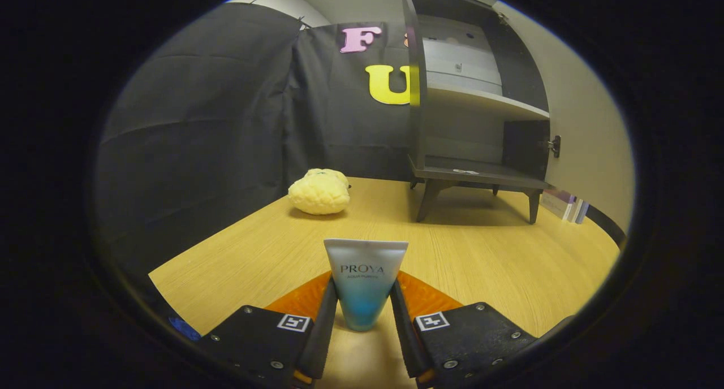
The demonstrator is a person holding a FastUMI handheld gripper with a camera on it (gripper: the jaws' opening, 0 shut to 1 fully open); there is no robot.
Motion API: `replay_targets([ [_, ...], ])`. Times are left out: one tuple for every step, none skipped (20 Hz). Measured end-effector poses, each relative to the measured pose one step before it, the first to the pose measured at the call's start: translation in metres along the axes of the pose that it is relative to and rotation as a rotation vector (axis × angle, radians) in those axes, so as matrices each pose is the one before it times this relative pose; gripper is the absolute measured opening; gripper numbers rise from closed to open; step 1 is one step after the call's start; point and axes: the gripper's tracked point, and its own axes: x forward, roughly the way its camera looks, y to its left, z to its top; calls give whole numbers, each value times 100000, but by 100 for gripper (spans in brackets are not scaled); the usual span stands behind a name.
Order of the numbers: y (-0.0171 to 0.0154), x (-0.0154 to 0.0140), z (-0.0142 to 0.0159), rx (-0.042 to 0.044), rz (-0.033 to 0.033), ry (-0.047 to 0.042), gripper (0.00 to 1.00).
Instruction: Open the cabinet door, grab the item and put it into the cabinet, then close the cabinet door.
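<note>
Since our gripper already has both fingers pinching the tube low on its body, standing on the table short of the open cabinet, we'd guess it's light, squishy and kinda slippery, so squeeze gently.

Wooden table: cabinet, plush toy

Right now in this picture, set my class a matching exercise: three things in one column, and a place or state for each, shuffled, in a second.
Things:
1. tube
2. cabinet door
3. yellow plush toy

Places or states:
A. swung open
B. on the table, left of the cabinet
C. held between the fingers of the gripper

Pairs: 1-C, 2-A, 3-B
</note>
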Motion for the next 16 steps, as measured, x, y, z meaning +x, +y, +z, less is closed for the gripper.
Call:
replay_targets([
  [-232, -55, 409, 31, -270, -364, 53],
  [-218, 82, 513, 460, -19, -561, 53],
  [-261, 47, 721, 419, -91, -641, 53],
  [-234, 36, 714, 113, 34, -717, 53],
  [-253, -97, 898, 179, 165, -817, 53],
  [-239, -253, 1071, 390, 25, -1150, 53],
  [-403, -219, 1226, 211, -117, -1173, 53],
  [-504, -88, 1194, 36, -160, -1109, 53],
  [-596, -129, 1274, -71, 24, -977, 53],
  [-544, -100, 1184, 256, 258, -1126, 53],
  [-673, -58, 1380, -243, -253, -1088, 53],
  [-901, 105, 1331, -443, -599, -1095, 53],
  [-668, -40, 1277, -263, -365, -764, 53],
  [-479, 20, 1197, -475, 308, -971, 53],
  [-485, 0, 1336, -951, 51, -1667, 53],
  [-550, 118, 1285, -1358, -382, -1555, 53],
])
